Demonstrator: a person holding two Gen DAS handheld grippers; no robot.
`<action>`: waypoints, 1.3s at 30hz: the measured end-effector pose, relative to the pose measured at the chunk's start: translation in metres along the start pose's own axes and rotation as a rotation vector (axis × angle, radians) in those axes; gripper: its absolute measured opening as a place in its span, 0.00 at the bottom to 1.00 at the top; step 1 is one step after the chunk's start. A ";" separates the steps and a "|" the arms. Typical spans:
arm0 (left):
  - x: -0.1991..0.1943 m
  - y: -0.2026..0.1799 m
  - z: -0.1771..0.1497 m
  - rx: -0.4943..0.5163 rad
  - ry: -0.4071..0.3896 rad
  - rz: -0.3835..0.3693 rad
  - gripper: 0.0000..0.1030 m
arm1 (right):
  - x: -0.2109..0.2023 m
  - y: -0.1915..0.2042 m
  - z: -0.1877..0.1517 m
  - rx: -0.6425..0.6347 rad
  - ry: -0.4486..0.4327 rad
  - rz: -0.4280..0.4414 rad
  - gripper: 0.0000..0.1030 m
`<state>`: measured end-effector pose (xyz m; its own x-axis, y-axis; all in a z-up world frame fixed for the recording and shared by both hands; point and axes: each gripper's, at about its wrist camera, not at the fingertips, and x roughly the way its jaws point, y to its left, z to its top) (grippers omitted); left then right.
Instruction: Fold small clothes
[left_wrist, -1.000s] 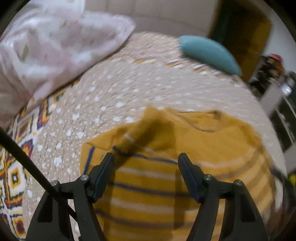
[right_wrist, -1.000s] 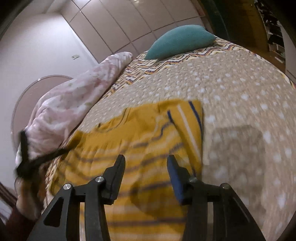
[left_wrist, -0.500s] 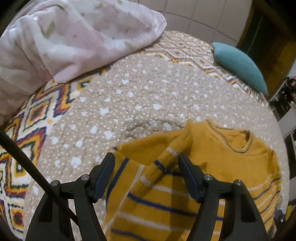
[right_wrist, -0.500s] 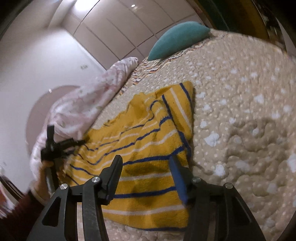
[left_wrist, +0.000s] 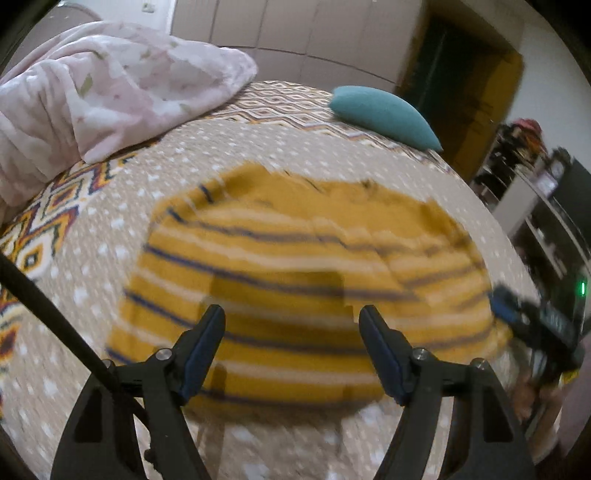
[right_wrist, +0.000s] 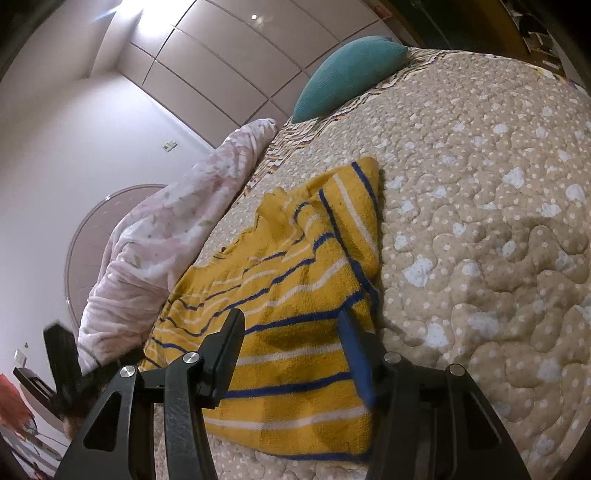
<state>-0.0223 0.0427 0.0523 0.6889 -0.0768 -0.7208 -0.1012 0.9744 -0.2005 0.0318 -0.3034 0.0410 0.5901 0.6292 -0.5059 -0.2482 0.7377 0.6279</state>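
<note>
Sweater (right_wrist: 295, 295), one, yellow with stripes, flat on quilt (right_wrist: 480, 221), just ahead of my left claw (left_wrist: 291, 325) and right claw (right_wrist: 291, 325); both spread wide, gripping nothing; one teal pillow (right_wrist: 347, 74)

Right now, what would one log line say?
yellow striped sweater flat on quilt | left gripper open | right gripper open

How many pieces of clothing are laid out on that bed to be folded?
1: a yellow striped sweater, lying partly folded on the dotted bedspread, just ahead of both open grippers. More could be hidden under the pink blanket; I cannot tell.
</note>
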 end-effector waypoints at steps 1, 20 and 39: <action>-0.001 -0.005 -0.009 0.014 -0.009 0.002 0.72 | 0.000 0.000 0.000 0.000 0.000 -0.001 0.54; 0.029 -0.024 -0.049 0.142 -0.021 0.088 0.92 | -0.001 -0.001 0.000 -0.003 -0.005 -0.008 0.54; 0.026 -0.023 -0.051 0.136 -0.036 0.080 0.92 | 0.000 0.001 0.002 -0.013 -0.003 -0.032 0.54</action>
<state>-0.0390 0.0072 0.0042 0.7080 0.0074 -0.7062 -0.0603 0.9969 -0.0500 0.0328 -0.3037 0.0426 0.6002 0.6046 -0.5236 -0.2391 0.7603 0.6039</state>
